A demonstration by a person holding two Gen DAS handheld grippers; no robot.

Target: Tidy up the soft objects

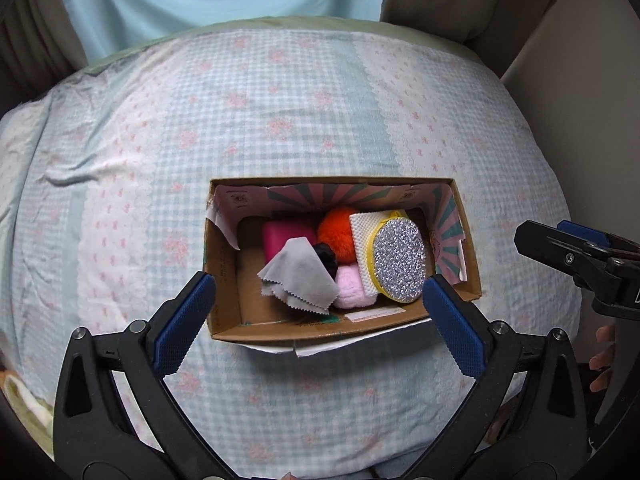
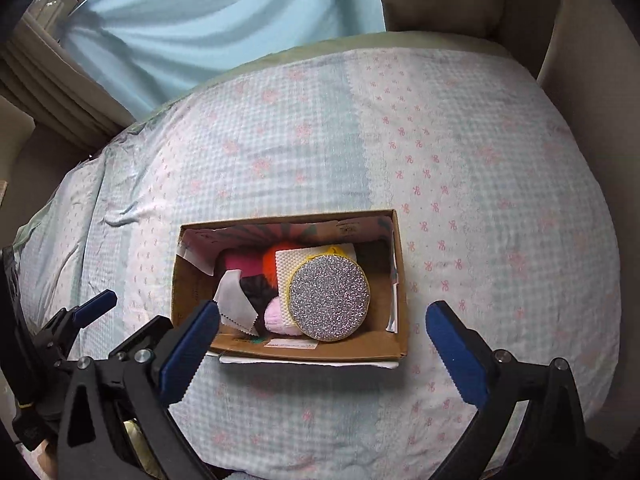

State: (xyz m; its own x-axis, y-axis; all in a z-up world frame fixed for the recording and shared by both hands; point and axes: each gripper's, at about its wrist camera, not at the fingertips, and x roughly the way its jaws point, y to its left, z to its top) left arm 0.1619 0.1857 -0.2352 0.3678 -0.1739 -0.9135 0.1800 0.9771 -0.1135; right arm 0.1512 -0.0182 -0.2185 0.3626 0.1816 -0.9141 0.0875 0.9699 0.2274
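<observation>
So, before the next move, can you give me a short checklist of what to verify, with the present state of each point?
1. Left gripper empty, jaws wide apart: ok.
2. Right gripper empty, jaws apart: ok.
3. Soft things inside the cardboard box, namely the grey cloth, orange pompom, pink sponge, pale pink plush and glitter pad: ok.
4. Nothing loose on the bedspread around the box: ok in both views; the near edge is hidden by the grippers.
5. Box upright and flat on the bed: ok.
6. Glitter pad lying settled: cannot tell, it leans on the white mesh sponge.
</observation>
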